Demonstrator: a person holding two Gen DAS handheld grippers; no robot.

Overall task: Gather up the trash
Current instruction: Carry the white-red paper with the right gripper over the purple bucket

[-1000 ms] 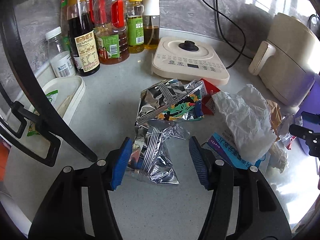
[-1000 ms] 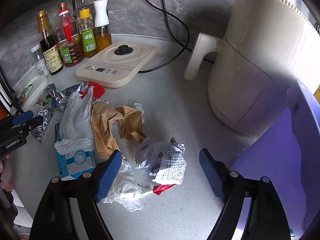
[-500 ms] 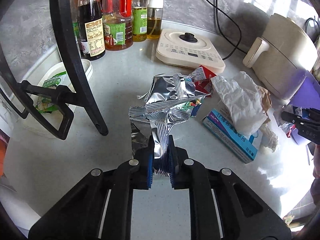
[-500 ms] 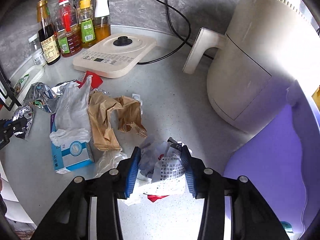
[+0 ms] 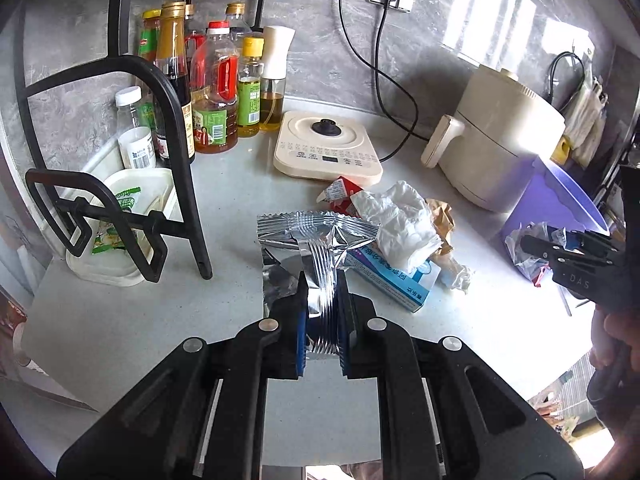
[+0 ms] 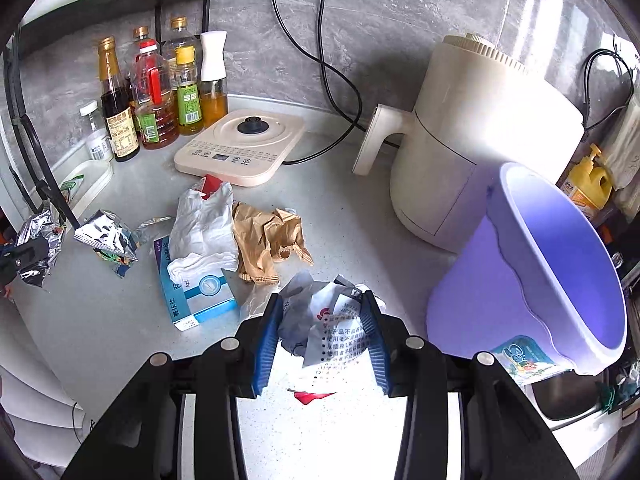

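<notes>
Above the bench [image 5: 224,208], left tongs [image 5: 322,312] pinch the light, slippery foil wrapper [image 5: 316,248] at its crimped seam; right tongs [image 6: 324,332] clamp soft crumpled paper [image 6: 340,320].

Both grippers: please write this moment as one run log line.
left gripper: shut on foil wrapper | right gripper: shut on crumpled paper wrapper | purple bin: beside right gripper

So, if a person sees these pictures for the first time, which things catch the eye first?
Probably the silver foil wrapper pinched in the left gripper, at the counter's front. Next, the crumpled printed wrapper clamped by the right gripper, beside the big purple bin standing in front of the cream air fryer.
</notes>
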